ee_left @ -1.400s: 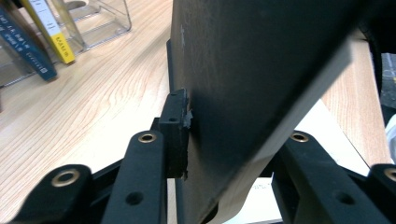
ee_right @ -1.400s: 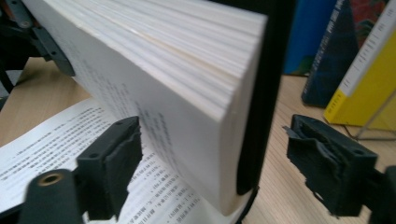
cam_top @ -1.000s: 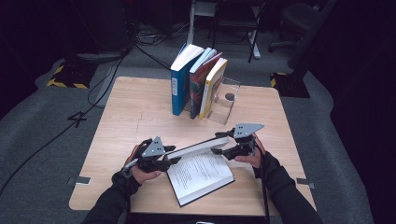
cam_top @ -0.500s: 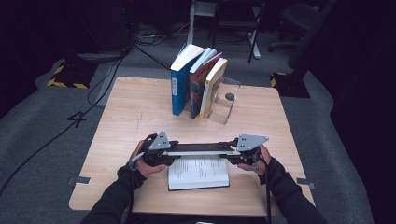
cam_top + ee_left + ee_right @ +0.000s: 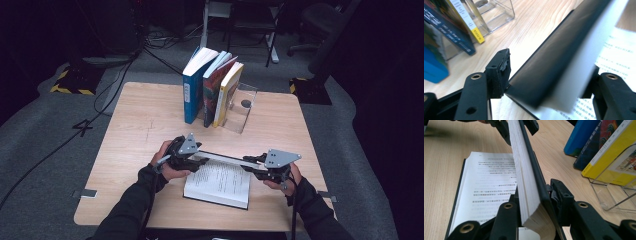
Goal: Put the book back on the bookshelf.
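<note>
Wooden table (image 5: 140, 125), three upright books (image 5: 212, 85), two grippers' jaws clamping one open book (image 5: 220, 182)

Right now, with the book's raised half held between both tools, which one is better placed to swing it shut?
Neither clearly: the left tool and right tool each clamp one end of the raised half of the open book, so probably both together.

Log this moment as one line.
left gripper: shut on book half | right gripper: shut on book half | book: open on table, raised half upright
</note>
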Motion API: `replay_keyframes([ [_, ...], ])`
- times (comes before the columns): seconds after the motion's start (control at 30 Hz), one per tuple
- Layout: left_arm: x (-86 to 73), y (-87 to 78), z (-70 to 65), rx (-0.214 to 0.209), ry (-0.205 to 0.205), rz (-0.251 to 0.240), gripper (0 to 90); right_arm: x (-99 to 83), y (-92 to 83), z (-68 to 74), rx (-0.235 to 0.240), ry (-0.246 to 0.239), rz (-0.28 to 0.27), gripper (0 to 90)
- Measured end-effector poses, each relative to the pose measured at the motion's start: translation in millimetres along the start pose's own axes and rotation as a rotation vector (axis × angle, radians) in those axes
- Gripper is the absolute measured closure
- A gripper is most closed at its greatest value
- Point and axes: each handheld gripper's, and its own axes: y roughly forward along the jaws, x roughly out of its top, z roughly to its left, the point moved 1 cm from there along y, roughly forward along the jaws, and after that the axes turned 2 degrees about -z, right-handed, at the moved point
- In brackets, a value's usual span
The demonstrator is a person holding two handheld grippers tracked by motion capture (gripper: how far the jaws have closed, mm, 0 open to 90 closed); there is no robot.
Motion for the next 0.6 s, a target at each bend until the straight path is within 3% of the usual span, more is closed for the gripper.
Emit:
replay_keyframes([
  [0.1,2.7,-7.7,-6.3,-0.012,-0.010,-0.027,36.2,0.0,0.6,3.1,0.001,-0.004,0.008,67.1],
  [0.3,13.5,-14.0,-21.4,0.008,0.063,-0.035,38.8,0.4,2.2,5.2,0.010,-0.005,0.014,65.2],
  [0.37,14.1,-13.4,-22.0,0.006,0.075,-0.037,43.8,0.1,2.3,4.9,0.010,-0.005,0.014,65.0],
  [0.4,12.9,-13.1,-19.7,-0.027,0.078,-0.040,47.1,-0.5,2.5,3.4,0.009,0.003,0.012,64.3],
  [0.47,12.3,-12.6,-19.6,-0.042,0.084,-0.038,52.4,-1.0,2.7,2.7,0.009,0.006,0.011,63.8],
  [0.6,12.2,-9.1,-23.0,-0.059,0.106,-0.016,55.7,-10.5,5.6,-5.5,0.014,0.039,0.014,48.2],
])
